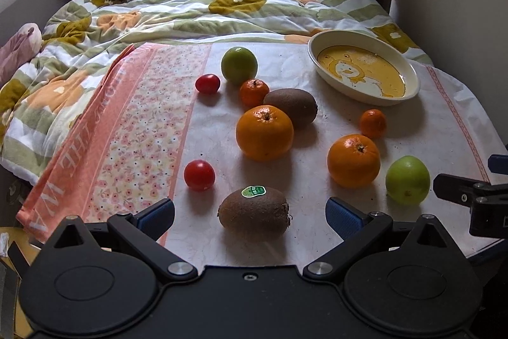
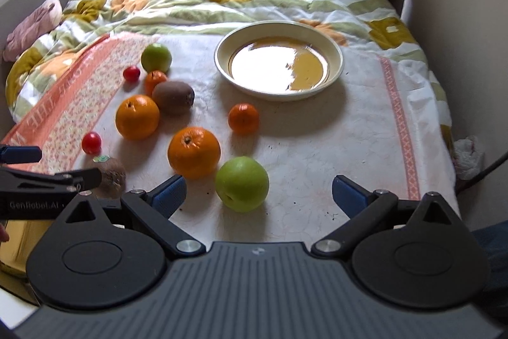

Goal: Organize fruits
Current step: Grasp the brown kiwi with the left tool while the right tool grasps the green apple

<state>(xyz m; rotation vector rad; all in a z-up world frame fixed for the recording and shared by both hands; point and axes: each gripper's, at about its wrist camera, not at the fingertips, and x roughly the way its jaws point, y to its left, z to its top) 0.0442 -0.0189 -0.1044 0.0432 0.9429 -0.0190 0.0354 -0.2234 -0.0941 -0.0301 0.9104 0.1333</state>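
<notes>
Both grippers, left (image 1: 250, 216) and right (image 2: 258, 194), gape wide and empty, nothing in the plate (image 2: 333, 75) yet; next likely closing on the nearest kiwi (image 1: 254, 216).

Wide-open left gripper (image 1: 250, 216) faces a stickered kiwi (image 1: 254, 213) between its fingers, cherry tomato (image 1: 199, 175) just left. Right gripper (image 2: 257, 196), also spread, meets a green apple (image 2: 242, 183); bare cloth (image 2: 317, 142) lies ahead-right toward the plate (image 2: 333, 75).

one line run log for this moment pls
left gripper: open, before kiwi | right gripper: open, before green apple | plate: empty
</notes>
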